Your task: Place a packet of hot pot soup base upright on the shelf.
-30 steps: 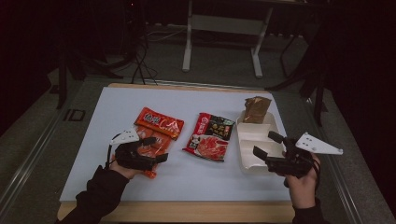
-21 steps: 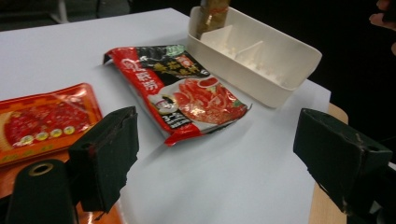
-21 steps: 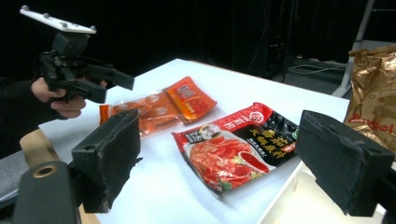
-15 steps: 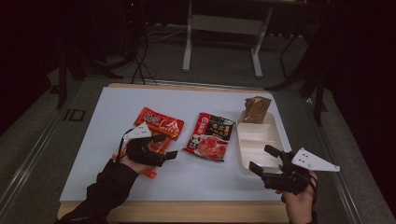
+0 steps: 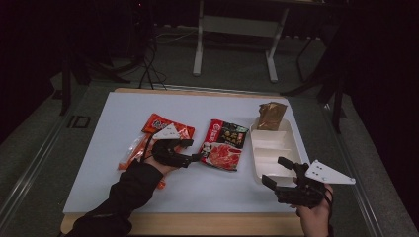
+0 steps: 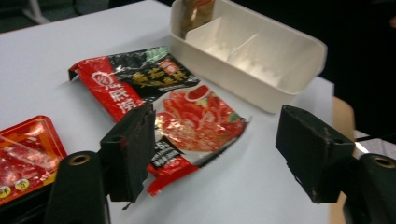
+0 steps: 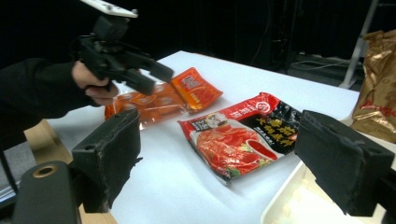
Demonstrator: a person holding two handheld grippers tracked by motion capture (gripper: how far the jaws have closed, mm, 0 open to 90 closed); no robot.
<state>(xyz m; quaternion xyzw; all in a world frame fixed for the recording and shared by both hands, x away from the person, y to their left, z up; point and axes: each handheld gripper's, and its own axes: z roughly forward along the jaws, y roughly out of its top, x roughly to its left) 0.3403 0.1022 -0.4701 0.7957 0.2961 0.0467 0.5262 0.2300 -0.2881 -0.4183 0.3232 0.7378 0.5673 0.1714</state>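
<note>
- The bench is a flat white board with a bare wooden strip along the near edge, standing on grey floor in a dark room.
- Behind it stand the pale legs of a metal frame, with black cables trailing on the floor near them.
- At the right side of the bench sits a cream plastic tray with dividers; its partitions split it into several compartments.
- The far compartment holds a crinkled brown-gold foil packet, standing upright against the tray wall. The nearer compartments look bare.
- Just left of the tray lies a flat red-and-black sauce packet with a picture of red food, face up on the white board and not touching the tray.
- Further left lie an orange-red foil packet and, beside it, a clear-fronted orange packet; the two overlap under the person's left hand.
- The left claw hovers with its tips at the left edge of the red-and-black packet, its two jaws spread wide with nothing between them; in the left gripper view the packet lies on the bench in the gap.
- The right claw hangs above the near end of the tray, jaws likewise wide apart and holding nothing.
- A dark sleeve covers the left forearm.
</note>
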